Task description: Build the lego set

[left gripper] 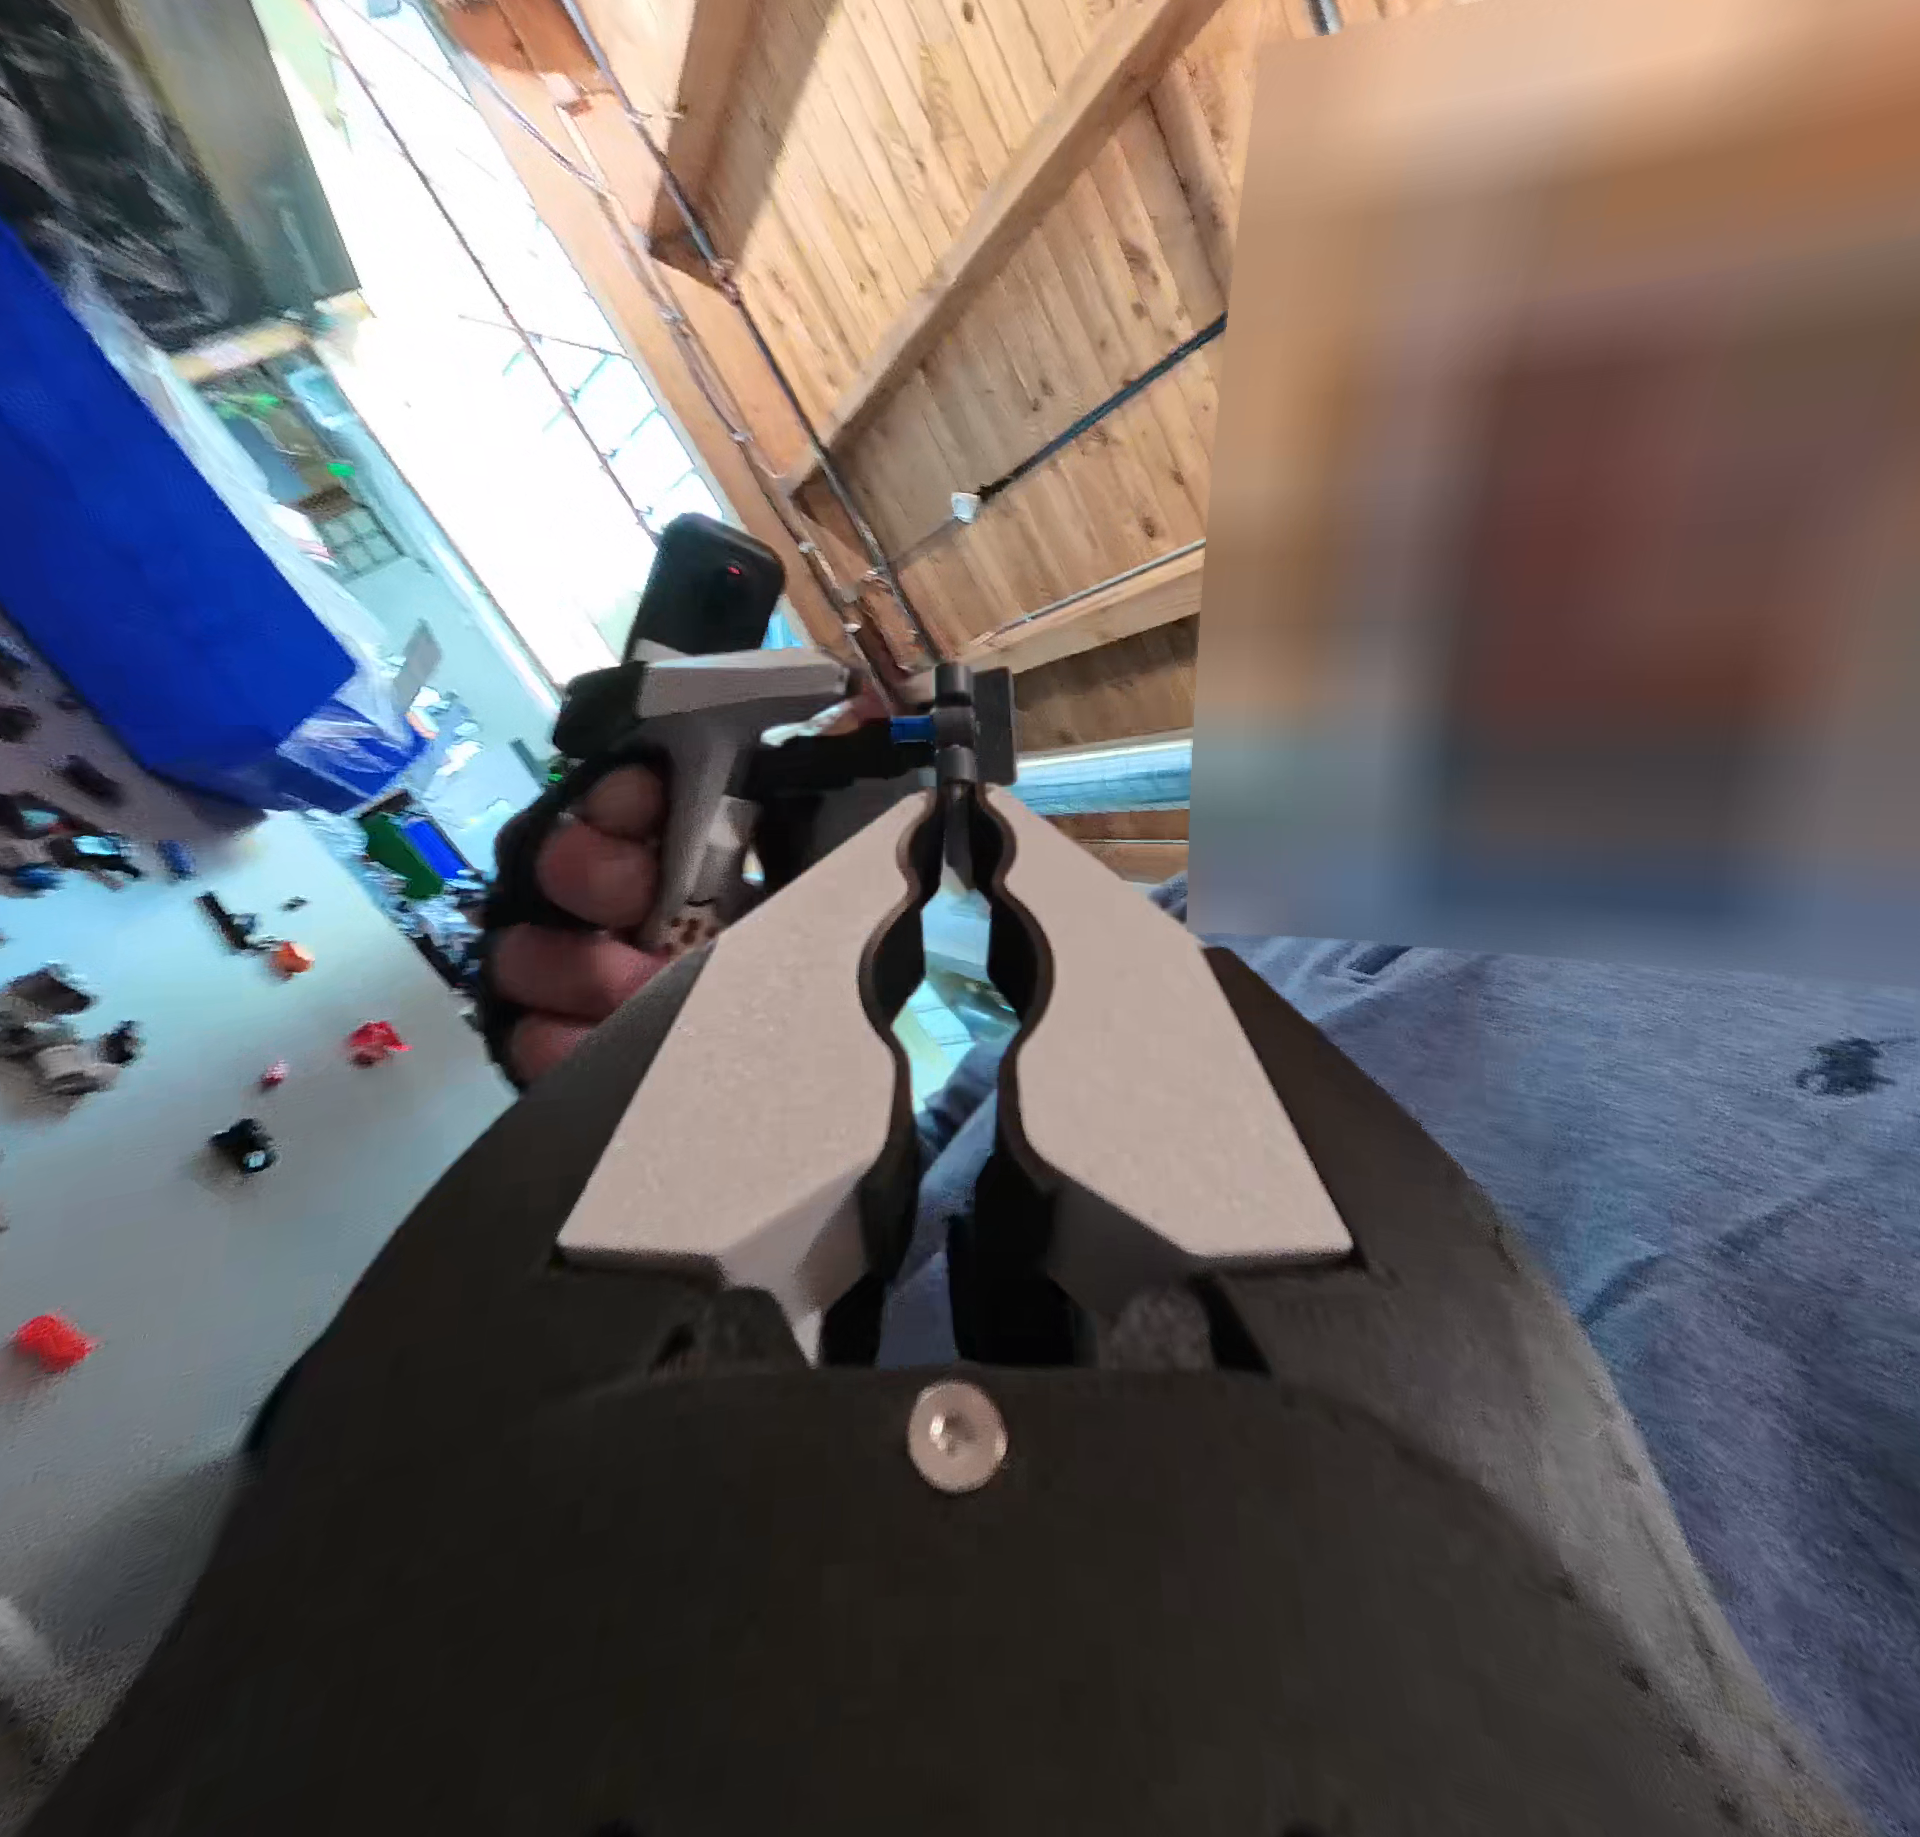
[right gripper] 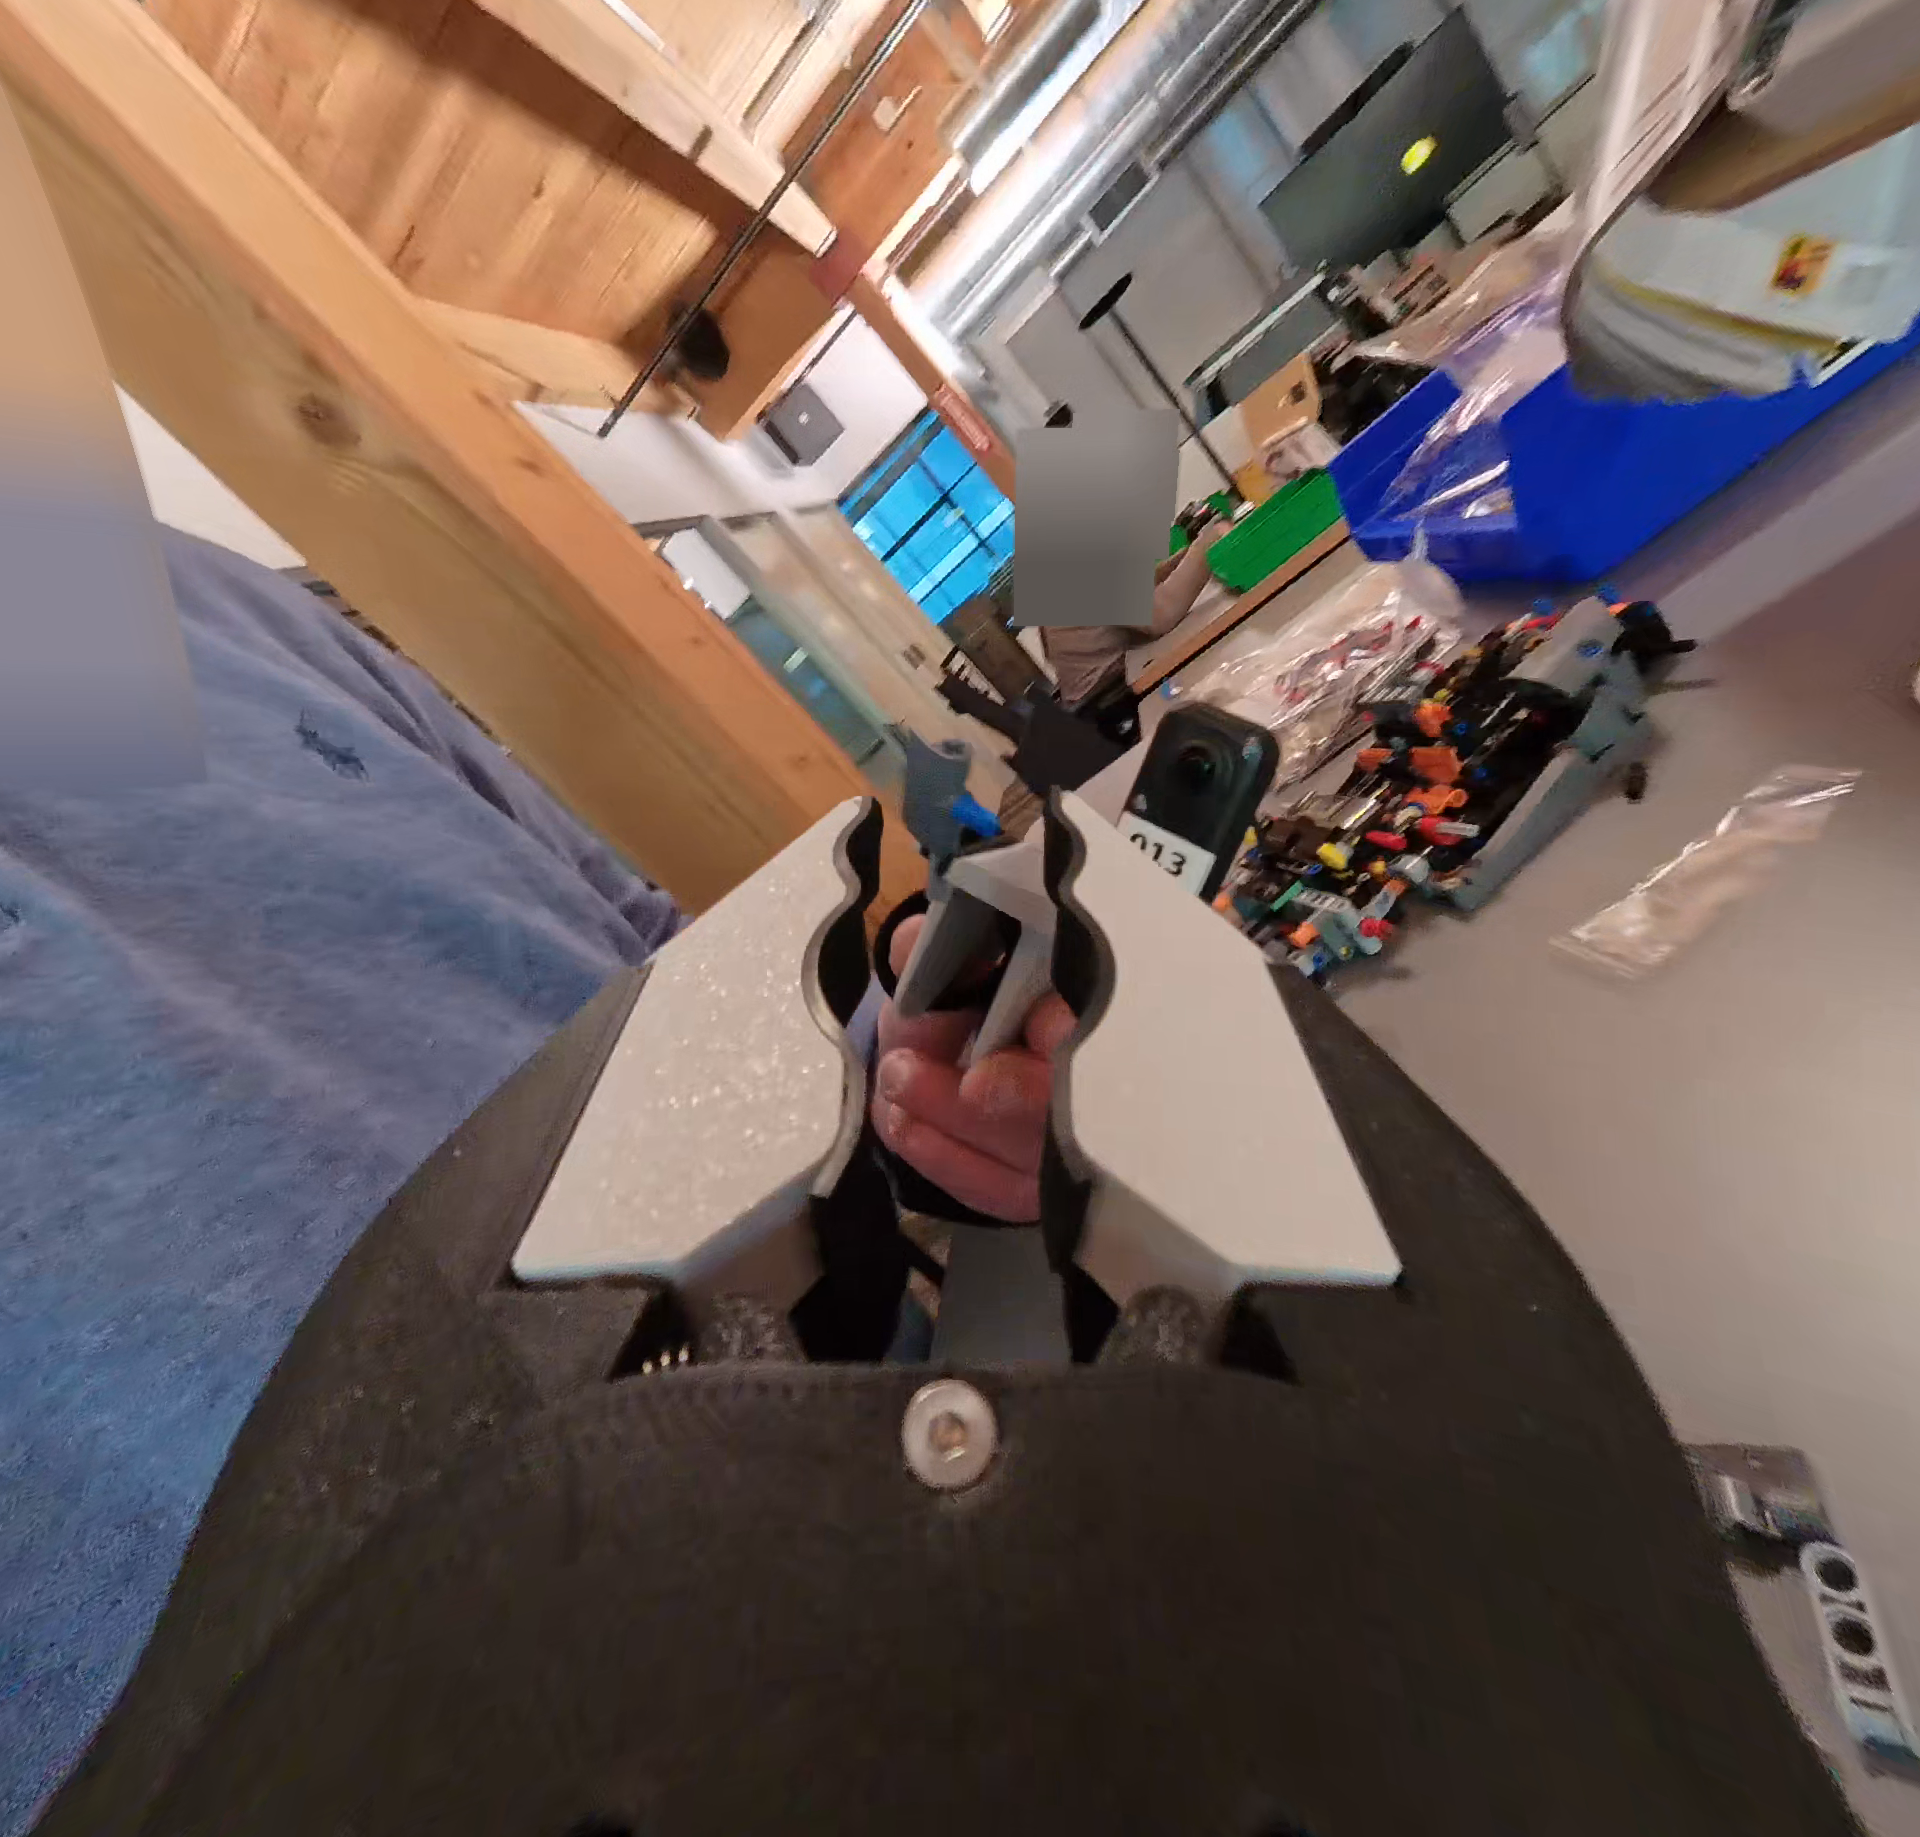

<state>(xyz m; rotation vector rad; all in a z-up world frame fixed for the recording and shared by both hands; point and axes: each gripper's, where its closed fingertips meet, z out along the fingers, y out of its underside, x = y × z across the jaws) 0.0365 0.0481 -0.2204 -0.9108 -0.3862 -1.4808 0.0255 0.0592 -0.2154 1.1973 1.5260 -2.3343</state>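
Left wrist view: my left claw (left gripper: 954, 800) pinches narrow on a small dark grey lego piece (left gripper: 971, 722) with a blue pin, frame centre; loose bricks (left gripper: 376, 1042) at left are blurred.

Right wrist view: my right claw (right gripper: 961, 816) stands slightly apart, its grip unclear, beside the grey-blue piece (right gripper: 940, 785); a lego pile (right gripper: 1423, 800) lies right.

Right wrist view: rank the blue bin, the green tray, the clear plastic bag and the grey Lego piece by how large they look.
1. Blue bin, clearly largest.
2. Clear plastic bag, lying on the table.
3. Green tray and grey Lego piece look alike; the piece is much nearer the camera, so no ranking.
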